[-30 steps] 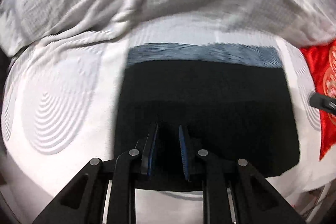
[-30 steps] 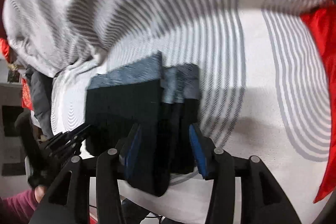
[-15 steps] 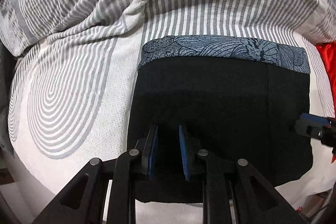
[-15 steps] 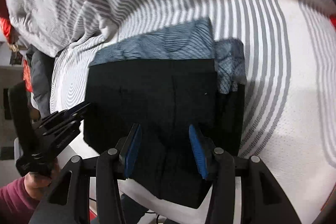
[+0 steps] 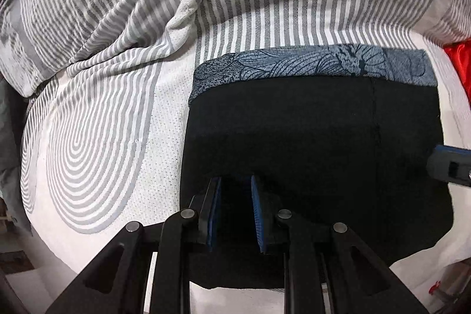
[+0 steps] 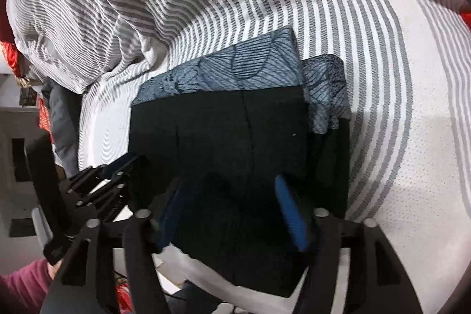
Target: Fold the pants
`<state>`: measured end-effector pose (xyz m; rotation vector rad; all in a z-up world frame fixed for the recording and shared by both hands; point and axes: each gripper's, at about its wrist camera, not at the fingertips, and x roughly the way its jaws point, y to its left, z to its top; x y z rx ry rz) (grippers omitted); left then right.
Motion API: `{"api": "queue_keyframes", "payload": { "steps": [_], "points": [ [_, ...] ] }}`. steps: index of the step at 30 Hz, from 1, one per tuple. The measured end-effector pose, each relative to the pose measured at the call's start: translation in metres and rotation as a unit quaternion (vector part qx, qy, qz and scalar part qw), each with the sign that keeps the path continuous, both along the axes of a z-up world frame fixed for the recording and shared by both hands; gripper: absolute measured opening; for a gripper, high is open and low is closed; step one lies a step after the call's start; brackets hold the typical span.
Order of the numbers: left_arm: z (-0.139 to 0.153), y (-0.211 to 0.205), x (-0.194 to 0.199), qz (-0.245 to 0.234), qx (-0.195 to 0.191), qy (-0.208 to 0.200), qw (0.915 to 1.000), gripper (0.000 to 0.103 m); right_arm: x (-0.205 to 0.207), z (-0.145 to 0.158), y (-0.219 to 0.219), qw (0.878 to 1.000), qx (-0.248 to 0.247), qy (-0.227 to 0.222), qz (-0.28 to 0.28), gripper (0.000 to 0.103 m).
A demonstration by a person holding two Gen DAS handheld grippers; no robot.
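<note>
The black pants (image 5: 309, 143) lie folded into a rectangle on the bed, with a blue patterned band (image 5: 309, 64) along the far edge. They also show in the right wrist view (image 6: 235, 143). My left gripper (image 5: 235, 196) hovers over the near left part of the pants, its jaws a narrow gap apart with nothing between them. My right gripper (image 6: 229, 202) is wide open over the near edge of the pants. The right gripper's tip (image 5: 450, 164) shows at the right edge of the left wrist view. The left gripper (image 6: 112, 175) shows at the left of the right wrist view.
The bed (image 5: 97, 137) is covered by a white sheet with grey curved stripes. A bunched striped blanket (image 5: 117, 5) lies at the back. Red fabric (image 5: 462, 61) sits at the far right. The bed's near edge runs just below the pants.
The right gripper has let go of the folded pants and opened wider, backing off. The pants have settled flat. The left gripper has barely moved.
</note>
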<state>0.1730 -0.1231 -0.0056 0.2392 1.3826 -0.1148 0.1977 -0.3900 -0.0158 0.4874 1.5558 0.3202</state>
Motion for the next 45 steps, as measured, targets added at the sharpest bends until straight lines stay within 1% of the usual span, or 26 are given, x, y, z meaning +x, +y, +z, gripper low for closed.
{"api": "queue_keyframes", "payload": {
  "steps": [1,2,3,6,7,8,9,10,11,12,14,22,25,30,32,33,36,37,38,40,43,45],
  "points": [
    [0.002,0.002,0.0,0.005,-0.012,0.003,0.9999,0.022,0.0,0.004,0.001,1.0,-0.007,-0.001,0.002,0.084],
    [0.004,0.004,0.001,0.011,-0.031,0.011,0.9994,0.022,0.0,0.008,0.002,1.0,-0.011,-0.004,0.005,0.084],
    [0.007,0.005,0.0,0.014,-0.041,0.014,0.9989,0.022,-0.001,0.014,0.002,1.0,-0.013,-0.008,0.006,0.084],
    [0.019,0.003,-0.005,0.007,-0.04,0.001,0.9992,0.022,-0.006,0.026,-0.003,1.0,-0.02,-0.01,0.002,0.084],
    [0.022,0.002,-0.007,0.006,-0.042,-0.002,0.9991,0.028,-0.009,0.03,-0.005,1.0,-0.021,-0.01,-0.001,0.084],
    [0.026,0.003,-0.008,0.007,-0.051,-0.001,0.9987,0.04,-0.01,0.032,-0.007,1.0,-0.022,-0.01,-0.003,0.085],
    [0.03,0.003,-0.009,0.009,-0.065,-0.003,0.9978,0.068,-0.014,0.036,-0.009,1.0,-0.021,-0.01,-0.006,0.085],
    [0.037,0.005,-0.011,0.013,-0.085,-0.012,0.9962,0.073,-0.016,0.038,-0.01,1.0,-0.02,-0.009,-0.007,0.085],
    [0.048,0.007,-0.013,0.016,-0.111,-0.027,0.9933,0.073,-0.019,0.041,-0.012,1.0,-0.02,-0.008,-0.008,0.085],
    [0.055,0.007,-0.014,0.017,-0.123,-0.031,0.9918,0.073,-0.023,0.045,-0.013,1.0,-0.019,-0.009,-0.01,0.085],
    [0.064,0.007,-0.017,0.021,-0.129,-0.033,0.9908,0.073,-0.028,0.049,-0.016,1.0,-0.018,-0.009,-0.014,0.086],
    [0.079,0.002,-0.028,0.032,-0.127,-0.008,0.9913,0.073,-0.046,0.064,-0.029,0.999,-0.03,0.005,-0.03,0.089],
    [0.082,0.001,-0.033,0.032,-0.124,-0.005,0.9918,0.073,-0.05,0.067,-0.036,0.999,-0.035,0.011,-0.035,0.089],
    [0.088,-0.001,-0.038,0.026,-0.103,-0.009,0.9943,0.073,-0.055,0.068,-0.05,0.998,-0.055,0.018,-0.039,0.089],
    [0.087,0.002,-0.038,0.028,-0.093,-0.009,0.9953,0.073,-0.057,0.068,-0.052,0.996,-0.079,0.014,-0.033,0.089],
    [0.086,0.005,-0.038,0.03,-0.089,-0.009,0.9955,0.073,-0.058,0.068,-0.051,0.994,-0.102,0.008,-0.024,0.089],
    [0.08,0.016,-0.036,0.034,-0.08,-0.008,0.9962,0.073,-0.057,0.065,-0.045,0.983,-0.181,-0.008,0.004,0.089],
    [0.077,0.019,-0.036,0.031,-0.077,-0.006,0.9965,0.073,-0.054,0.061,-0.045,0.98,-0.197,-0.009,0.005,0.089],
    [0.073,0.021,-0.034,0.025,-0.073,-0.005,0.997,0.073,-0.051,0.057,-0.046,0.979,-0.202,-0.011,0.001,0.089],
    [0.065,0.021,-0.031,0.009,-0.07,-0.008,0.9975,0.073,-0.039,0.047,-0.053,0.98,-0.198,-0.013,-0.02,0.089],
    [0.048,0.012,-0.024,-0.02,-0.062,-0.004,0.9979,0.073,-0.019,0.029,-0.068,0.984,-0.164,-0.02,-0.07,0.088],
    [0.041,0.001,-0.021,-0.029,-0.076,-0.003,0.9967,0.073,-0.003,0.016,-0.076,0.986,-0.138,-0.022,-0.088,0.073]
  ]
}}
